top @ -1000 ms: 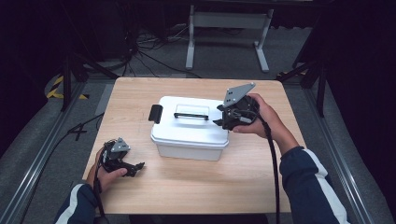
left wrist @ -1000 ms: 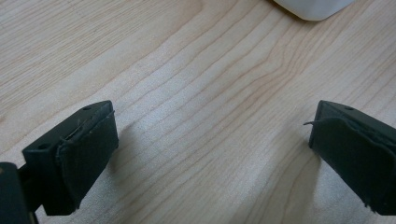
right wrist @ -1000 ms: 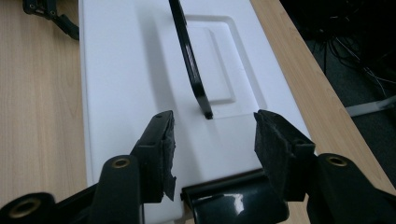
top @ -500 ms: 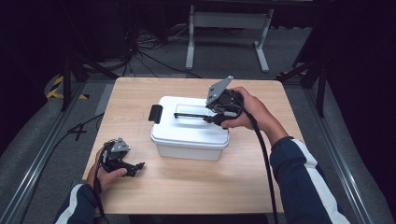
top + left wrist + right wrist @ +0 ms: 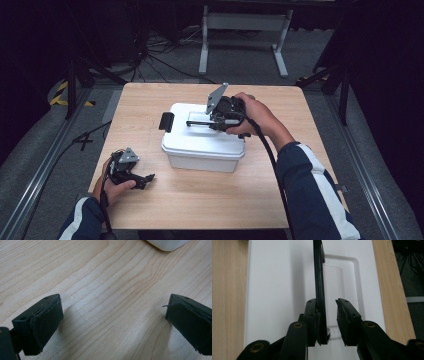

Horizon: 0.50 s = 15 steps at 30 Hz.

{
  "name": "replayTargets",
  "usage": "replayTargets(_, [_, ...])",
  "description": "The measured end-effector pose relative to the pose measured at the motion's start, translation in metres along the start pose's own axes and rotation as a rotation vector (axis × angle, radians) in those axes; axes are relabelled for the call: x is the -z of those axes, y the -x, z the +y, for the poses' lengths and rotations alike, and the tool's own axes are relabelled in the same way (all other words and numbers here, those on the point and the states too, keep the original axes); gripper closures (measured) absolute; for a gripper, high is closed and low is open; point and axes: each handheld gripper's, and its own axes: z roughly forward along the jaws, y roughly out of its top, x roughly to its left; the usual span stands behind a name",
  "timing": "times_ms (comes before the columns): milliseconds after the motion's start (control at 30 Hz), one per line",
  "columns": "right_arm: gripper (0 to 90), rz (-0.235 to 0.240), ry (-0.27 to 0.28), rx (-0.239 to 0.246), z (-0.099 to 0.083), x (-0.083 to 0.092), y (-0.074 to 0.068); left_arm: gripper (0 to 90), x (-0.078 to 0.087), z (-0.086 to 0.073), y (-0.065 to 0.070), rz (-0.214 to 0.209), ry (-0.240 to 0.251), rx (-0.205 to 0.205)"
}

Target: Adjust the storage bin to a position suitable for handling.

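- High view: right tool [image 5: 216,121] poised over the lid of the white box [image 5: 202,145], at the right end of the black handle [image 5: 202,122]; fingertips hidden under the tool body and the hand [image 5: 250,116], so grip not readable here. Handle raised off the lid, long axis running away from the tool toward the black latch [image 5: 166,121] on the box's far end. Box on the wooden worktop [image 5: 200,200], long side in line with the handle.
- Same view: left tool [image 5: 131,172] low on the worktop, well apart from the box, pointing roughly toward the box's near corner; small and dark, jaw gap hard to judge.
- Left gripper view: left tool [image 5: 112,322] wide open, nothing between the jaws but bare worktop [image 5: 105,290]; both jaws cut off by the lower edge. Just a rounded corner of the box [image 5: 166,243] ahead, cut off at the top edge.
- Right gripper view: right tool [image 5: 327,322] astride the handle [image 5: 319,277], jaws just having been closing. Handle standing on edge, seen as a thin black blade stretching straight ahead from the tool. One pad against the handle's side, the other apart with a gap; not yet clamped. Handle's near end hidden behind the jaw. Box lid [image 5: 277,285] below, with a recess beside the handle; far end cut off at the top.
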Motion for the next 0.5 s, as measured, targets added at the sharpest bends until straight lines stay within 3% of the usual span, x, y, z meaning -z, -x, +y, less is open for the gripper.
replayTargets(200, [83.4,0.000,-0.019,-0.004,0.0032,-0.0046,-0.0007,1.8,0.0001,-0.0001,0.0002,-0.001,-0.001,0.002])
replayTargets(500, [84.6,-0.014,-0.019,0.025,0.0040,-0.0041,-0.0020,1.8,0.0000,-0.0001,0.0002,-0.001,-0.001,0.002])
